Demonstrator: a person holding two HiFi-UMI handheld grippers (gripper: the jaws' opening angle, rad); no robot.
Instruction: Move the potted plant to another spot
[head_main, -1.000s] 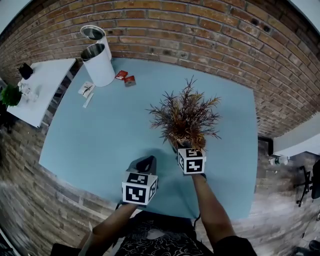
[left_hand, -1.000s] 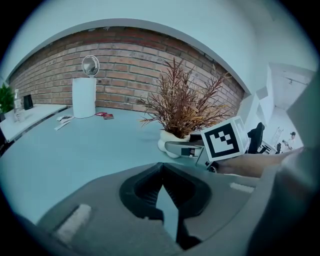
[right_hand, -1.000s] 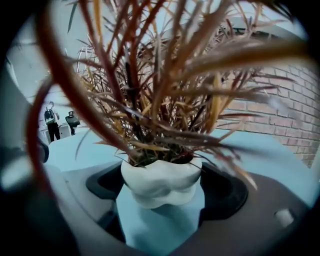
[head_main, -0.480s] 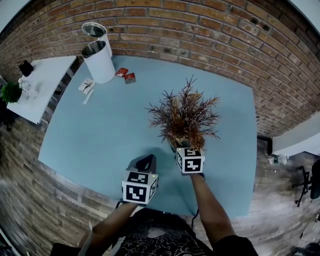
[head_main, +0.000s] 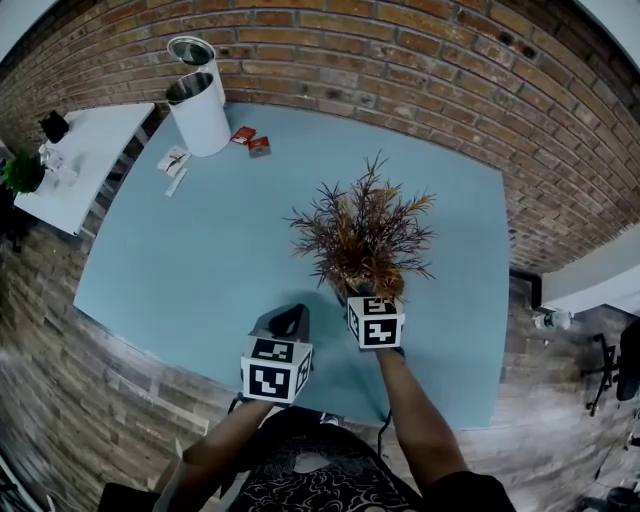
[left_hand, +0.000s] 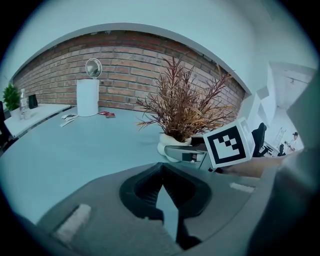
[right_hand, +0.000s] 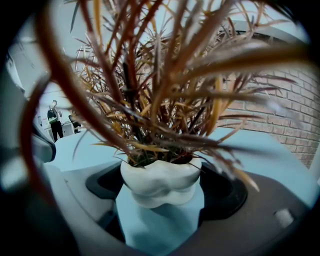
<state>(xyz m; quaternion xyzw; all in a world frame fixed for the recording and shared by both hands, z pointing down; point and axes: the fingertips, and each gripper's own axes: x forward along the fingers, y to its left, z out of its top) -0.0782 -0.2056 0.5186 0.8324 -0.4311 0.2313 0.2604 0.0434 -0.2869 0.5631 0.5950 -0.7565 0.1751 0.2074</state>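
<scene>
1. Left tongs (head_main: 292, 322), nearest the person: pressed together, nothing between them, held low over the counter's (head_main: 170, 270) front edge.
2. Right tongs (right_hand: 160, 202): set round the white pot (right_hand: 161, 180), one tong on each flank, seemingly pinching it. Cannot tell whether the base is off the counter.
3. Plant (head_main: 365, 235): upright, right of the counter's middle, near the front.
4. Step, as judged: grasp made, carry not yet evident. The next move calls for a straight lift, the pot kept level, and slow travel to bare counter on the left; the wide foliage looks top-heavy.
5. Far: white bin (head_main: 198, 115) and packets (head_main: 250, 142) at the back-left corner, well apart from the plant; brick wall (head_main: 400, 50) behind.
</scene>
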